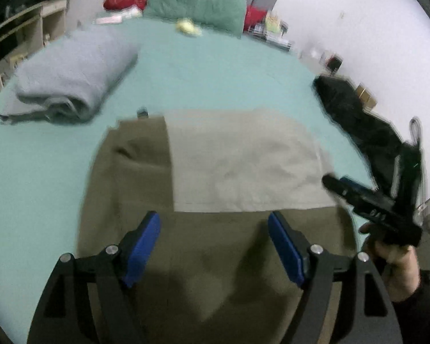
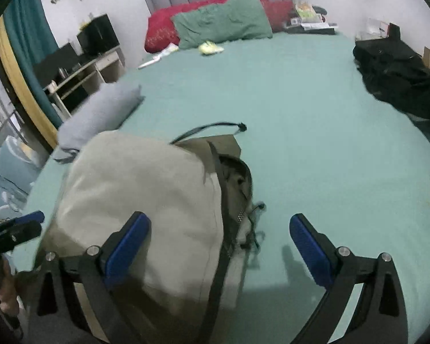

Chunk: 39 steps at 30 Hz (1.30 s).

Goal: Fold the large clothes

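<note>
On the bed point(image 1: 215, 66), near edge: one olive garment point(image 1: 134, 177), lying flat, with a pale panel point(image 1: 243, 160) folded over its far right part; black trim and cords point(image 2: 232, 200) along its right edge.

Left gripper point(image 1: 214, 246): blue fingers point(image 1: 143, 243) spread wide, holding nothing, above the garment's near portion.

Right gripper point(image 2: 219, 249): fingers point(image 2: 309, 246) spread wide, empty, straddling the garment's right edge.

Far left: folded grey blanket point(image 1: 71, 71). Far right: black clothing point(image 2: 398, 68), well apart from the garment. At the headboard: green pillow point(image 2: 223, 23) before a red one point(image 2: 160, 28).
</note>
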{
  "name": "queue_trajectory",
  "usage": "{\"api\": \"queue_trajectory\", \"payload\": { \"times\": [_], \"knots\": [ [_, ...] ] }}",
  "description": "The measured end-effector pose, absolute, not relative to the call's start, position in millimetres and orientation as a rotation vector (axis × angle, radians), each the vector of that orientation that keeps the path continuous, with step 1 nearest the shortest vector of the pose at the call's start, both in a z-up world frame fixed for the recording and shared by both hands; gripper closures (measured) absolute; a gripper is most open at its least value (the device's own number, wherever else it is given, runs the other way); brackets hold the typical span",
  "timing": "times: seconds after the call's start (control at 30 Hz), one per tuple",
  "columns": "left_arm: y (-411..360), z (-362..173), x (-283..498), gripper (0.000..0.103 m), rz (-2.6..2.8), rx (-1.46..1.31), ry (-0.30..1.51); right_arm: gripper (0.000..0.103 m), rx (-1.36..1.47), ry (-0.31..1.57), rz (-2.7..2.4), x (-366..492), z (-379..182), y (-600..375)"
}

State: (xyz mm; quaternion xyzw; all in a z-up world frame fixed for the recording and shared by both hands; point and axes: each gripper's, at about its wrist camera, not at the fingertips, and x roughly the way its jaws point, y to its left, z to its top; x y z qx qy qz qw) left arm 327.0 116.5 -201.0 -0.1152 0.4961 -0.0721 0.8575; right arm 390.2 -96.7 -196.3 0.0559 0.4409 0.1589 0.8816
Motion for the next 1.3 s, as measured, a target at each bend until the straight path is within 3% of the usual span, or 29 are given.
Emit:
{"api": "queue_trajectory", "payload": {
  "times": [0.17,0.57,0.8,0.87,0.97,1.03,1.13,1.3],
  "knots": [
    [120.0,-244.9,340.7,0.025,-0.103,-0.222,1.127,0.005,0.075,0.971,0.35,406.9,-234.0,-80.0],
    [192.1,-205.6,271.4,0.022,-0.043,-0.367,1.023,0.004,0.218,0.952,0.47,327.1,-186.8,-102.8],
    [210.8,-239.5,237.6,0.018,-0.052,-0.483,1.103,0.005,0.458,1.098,0.548,278.2,-235.5,-105.5],
    [201.9,-247.1,230.0,0.018,-0.078,-0.475,1.134,0.006,0.377,1.089,0.577,266.7,-241.4,-90.2],
    [186.1,-254.3,220.3,0.018,-0.076,-0.44,1.145,0.022,0.226,1.065,0.593,255.4,-241.1,-72.6],
    [184.9,-250.1,214.1,0.018,-0.081,-0.452,1.133,0.044,0.242,1.06,0.628,253.4,-237.1,-75.9],
    [185.1,-236.1,204.0,0.018,-0.101,-0.491,1.104,0.068,0.328,1.067,0.672,251.3,-228.6,-93.1],
    [180.0,-209.9,191.8,0.018,-0.133,-0.465,1.055,0.071,0.339,1.069,0.673,234.8,-214.3,-118.3]
  ]
}}
